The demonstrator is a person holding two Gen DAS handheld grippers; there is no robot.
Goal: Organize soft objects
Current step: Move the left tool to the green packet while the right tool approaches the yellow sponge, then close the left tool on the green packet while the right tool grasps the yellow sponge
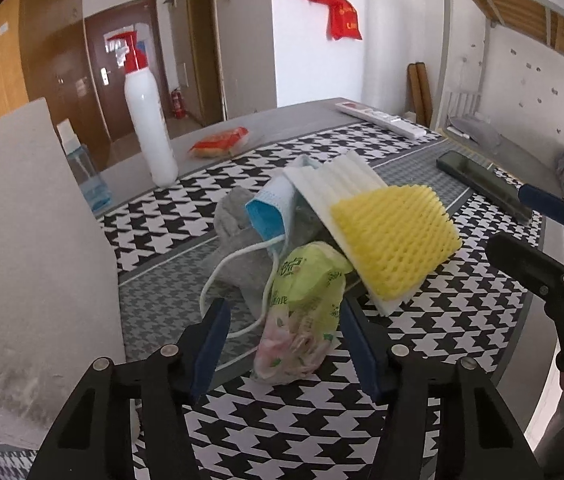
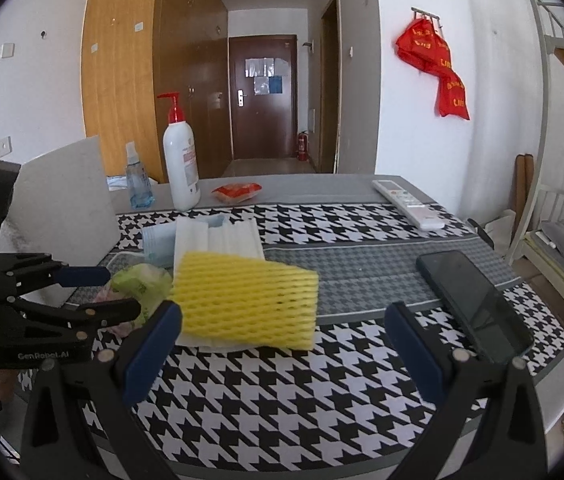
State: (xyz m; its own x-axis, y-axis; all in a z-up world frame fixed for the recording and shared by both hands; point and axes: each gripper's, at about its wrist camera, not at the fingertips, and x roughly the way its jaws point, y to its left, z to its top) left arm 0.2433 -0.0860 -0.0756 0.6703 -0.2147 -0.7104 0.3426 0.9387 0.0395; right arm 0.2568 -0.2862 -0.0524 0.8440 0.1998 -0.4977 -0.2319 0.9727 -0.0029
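Observation:
A pile of soft things lies on the houndstooth cloth: a yellow foam net (image 1: pixel 396 240) (image 2: pixel 246 304) on a white ribbed foam sheet (image 1: pixel 338 184) (image 2: pixel 218 236), a blue face mask (image 1: pixel 268 216) (image 2: pixel 158 240), a grey cloth (image 1: pixel 238 240) and a green tissue pack (image 1: pixel 302 312) (image 2: pixel 142 284). My left gripper (image 1: pixel 286 340) is open, its fingers on either side of the tissue pack, not touching it. It also shows in the right wrist view (image 2: pixel 110 292). My right gripper (image 2: pixel 282 344) is open and empty, just in front of the yellow net.
A white foam board (image 1: pixel 30 260) stands at the left. A white pump bottle (image 1: pixel 150 120), a blue spray bottle (image 2: pixel 138 184) and a red packet (image 1: pixel 220 142) stand behind the pile. A black phone (image 2: pixel 474 304) lies at the right, a white remote (image 2: pixel 406 202) behind it.

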